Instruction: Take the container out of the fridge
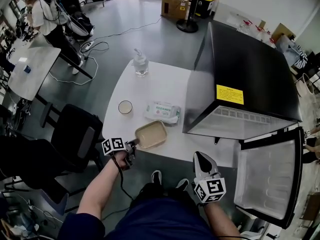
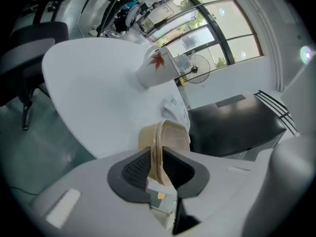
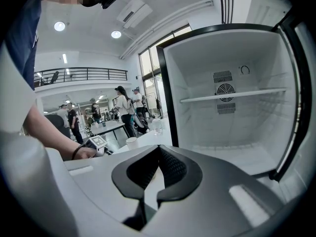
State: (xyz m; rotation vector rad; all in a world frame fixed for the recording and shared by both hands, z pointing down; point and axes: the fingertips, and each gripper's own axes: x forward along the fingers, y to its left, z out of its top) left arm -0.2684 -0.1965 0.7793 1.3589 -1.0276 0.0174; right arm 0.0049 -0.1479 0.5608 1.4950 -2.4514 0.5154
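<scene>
The left hand-held gripper (image 2: 157,169) pinches the rim of the tan container (image 2: 165,137), already out of the fridge (image 1: 250,79) and left of it, at the desk (image 1: 160,79) edge. The right hand-held gripper (image 3: 158,169), jaws together and empty, faces the fridge. Next, probably: settle it flat, then release.

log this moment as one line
left gripper: jaws shut on container rim, at table edge | right gripper: shut, empty | fridge: door open
</scene>
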